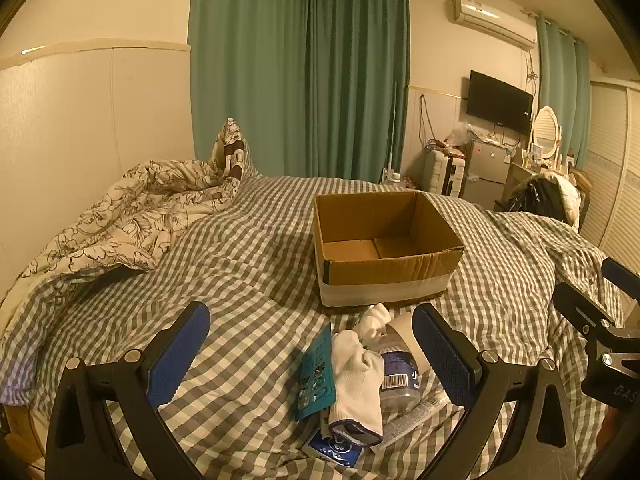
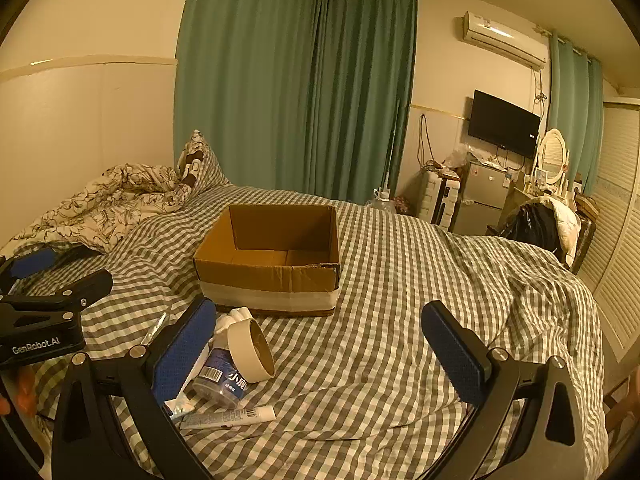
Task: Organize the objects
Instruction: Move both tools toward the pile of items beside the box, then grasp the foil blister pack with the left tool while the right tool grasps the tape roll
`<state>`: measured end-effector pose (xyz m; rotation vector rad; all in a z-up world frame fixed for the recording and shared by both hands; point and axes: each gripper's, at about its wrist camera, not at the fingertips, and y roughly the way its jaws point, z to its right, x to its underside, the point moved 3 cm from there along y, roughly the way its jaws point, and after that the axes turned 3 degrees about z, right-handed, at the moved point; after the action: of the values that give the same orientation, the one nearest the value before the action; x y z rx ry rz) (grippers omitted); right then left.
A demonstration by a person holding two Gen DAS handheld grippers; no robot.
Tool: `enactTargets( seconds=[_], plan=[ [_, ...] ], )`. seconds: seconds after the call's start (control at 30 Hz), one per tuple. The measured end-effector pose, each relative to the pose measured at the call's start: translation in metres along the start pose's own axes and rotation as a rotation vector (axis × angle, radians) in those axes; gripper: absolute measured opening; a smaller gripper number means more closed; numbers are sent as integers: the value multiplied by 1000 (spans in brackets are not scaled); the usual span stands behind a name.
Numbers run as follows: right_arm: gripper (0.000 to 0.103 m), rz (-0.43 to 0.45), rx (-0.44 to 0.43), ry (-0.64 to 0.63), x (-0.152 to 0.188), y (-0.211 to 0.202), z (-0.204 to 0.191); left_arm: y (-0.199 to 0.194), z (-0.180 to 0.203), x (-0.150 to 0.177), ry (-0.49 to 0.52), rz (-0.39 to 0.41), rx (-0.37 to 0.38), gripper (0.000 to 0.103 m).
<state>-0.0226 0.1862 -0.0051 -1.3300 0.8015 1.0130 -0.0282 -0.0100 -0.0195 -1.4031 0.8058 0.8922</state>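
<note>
In the left wrist view, the left gripper point(image 1: 310, 354) is being held spread apart above a sock point(image 1: 356, 376), card point(image 1: 316, 376) and bottle point(image 1: 398, 372) lying before the box point(image 1: 384, 276); in the right wrist view, the right gripper point(image 2: 320, 344) is likewise being held apart over the bed point(image 2: 400, 320), a tube point(image 2: 228, 417) lying near its left finger

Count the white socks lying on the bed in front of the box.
2. One white sock lies over the pile beside the teal card. A second, bunched sock sits just before the cardboard box. More could be hidden underneath.
</note>
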Motion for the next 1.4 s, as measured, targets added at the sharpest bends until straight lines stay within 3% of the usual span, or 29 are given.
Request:
enactTargets(
  seconds=[0.5,0.9,1.27,1.33,1.4],
  plan=[
    [103,0,-33,-22,0,-3,-12,2,2,3,14,-9,4,103],
    [102,-51,-73,-29,11,20,-23,25,-2,16,30,-70,-9,103],
    [81,-239,-148,-79,58,96,-45,63,-11,57,67,-224,-43,101],
    [77,-282,-169,-91,68,114,-49,70,-8,65,99,-260,-50,99],
    [74,-328,-192,-78,76,135,-50,76,-4,73,115,-291,-37,89]
  ],
)
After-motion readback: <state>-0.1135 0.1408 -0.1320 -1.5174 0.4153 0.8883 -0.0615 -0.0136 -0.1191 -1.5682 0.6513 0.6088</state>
